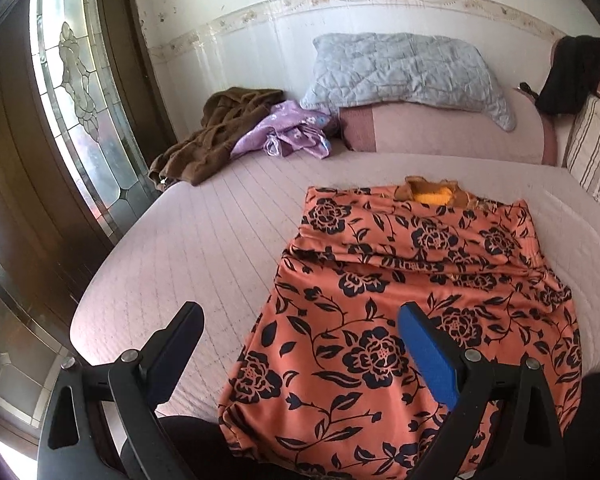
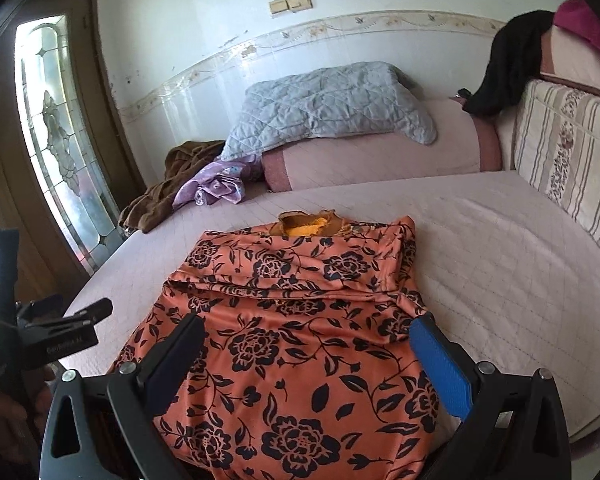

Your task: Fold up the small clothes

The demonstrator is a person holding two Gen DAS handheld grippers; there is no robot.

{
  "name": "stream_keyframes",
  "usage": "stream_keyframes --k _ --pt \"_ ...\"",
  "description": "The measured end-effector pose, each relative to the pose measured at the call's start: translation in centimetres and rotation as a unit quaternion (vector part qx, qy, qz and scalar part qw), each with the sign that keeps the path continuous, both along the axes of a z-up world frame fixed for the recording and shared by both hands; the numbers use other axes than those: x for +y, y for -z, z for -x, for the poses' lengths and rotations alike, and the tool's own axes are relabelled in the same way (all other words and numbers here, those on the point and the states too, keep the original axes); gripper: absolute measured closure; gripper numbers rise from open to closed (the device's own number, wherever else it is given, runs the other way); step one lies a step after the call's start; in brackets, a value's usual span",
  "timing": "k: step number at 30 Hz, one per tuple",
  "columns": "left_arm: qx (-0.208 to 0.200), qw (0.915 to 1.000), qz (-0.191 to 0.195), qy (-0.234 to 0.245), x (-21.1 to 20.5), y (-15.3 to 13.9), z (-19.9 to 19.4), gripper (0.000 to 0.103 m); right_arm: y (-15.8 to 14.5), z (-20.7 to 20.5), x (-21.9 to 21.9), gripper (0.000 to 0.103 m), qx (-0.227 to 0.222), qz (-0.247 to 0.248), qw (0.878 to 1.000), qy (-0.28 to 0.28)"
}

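An orange garment with a black flower print [image 1: 412,292] lies on the pale pink bed [image 1: 188,248], its sleeves folded in across the top and a yellow-lined collar at the far end. My left gripper [image 1: 300,316] is open and empty above the garment's lower left edge; one finger is over the sheet, the other over the cloth. In the right wrist view the same garment [image 2: 296,320] lies below my right gripper [image 2: 306,332], which is open and empty above its lower half. The left gripper's body shows at that view's left edge [image 2: 40,332].
A brown garment [image 1: 216,132] and a purple flowered one [image 1: 288,130] lie heaped at the bed's far left. A grey quilted pillow [image 1: 404,72] rests on a pink bolster [image 1: 452,130]. A black cloth [image 2: 508,60] hangs over the striped headboard [image 2: 568,160]. A glass door [image 1: 80,92] stands left.
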State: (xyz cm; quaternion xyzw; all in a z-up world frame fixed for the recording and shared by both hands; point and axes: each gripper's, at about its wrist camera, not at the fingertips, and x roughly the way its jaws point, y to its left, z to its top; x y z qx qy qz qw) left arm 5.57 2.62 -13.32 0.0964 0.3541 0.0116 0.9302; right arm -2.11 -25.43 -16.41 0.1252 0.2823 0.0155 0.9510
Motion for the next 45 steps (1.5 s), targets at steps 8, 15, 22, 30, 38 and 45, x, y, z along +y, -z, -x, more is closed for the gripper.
stream_keyframes --k 8,15,22,30,38,45 --pt "-0.012 0.9999 0.005 -0.002 0.5 -0.8 0.5 0.005 -0.4 0.0 1.0 0.0 -0.003 0.0 1.0 -0.007" --pt "-0.009 0.9999 0.011 -0.002 0.7 -0.4 -0.1 0.005 -0.5 -0.1 1.7 0.0 -0.001 0.001 1.0 -0.011" --pt "-0.003 1.0 -0.001 0.001 0.6 1.1 -2.4 0.005 0.2 -1.7 1.2 0.0 0.013 -0.004 1.0 0.001" --pt "0.005 0.9999 -0.012 0.007 0.6 3.3 -7.1 0.005 1.1 -4.2 0.0 0.001 0.028 -0.014 0.999 0.02" --pt "0.067 0.9974 0.026 -0.005 1.1 7.8 -17.6 0.005 4.4 -11.7 -4.2 0.027 0.078 -0.098 0.992 0.006" --pt "0.066 0.9967 0.045 -0.014 1.7 10.2 -21.0 0.006 8.5 -20.3 -7.8 0.057 0.126 -0.133 0.982 0.038"
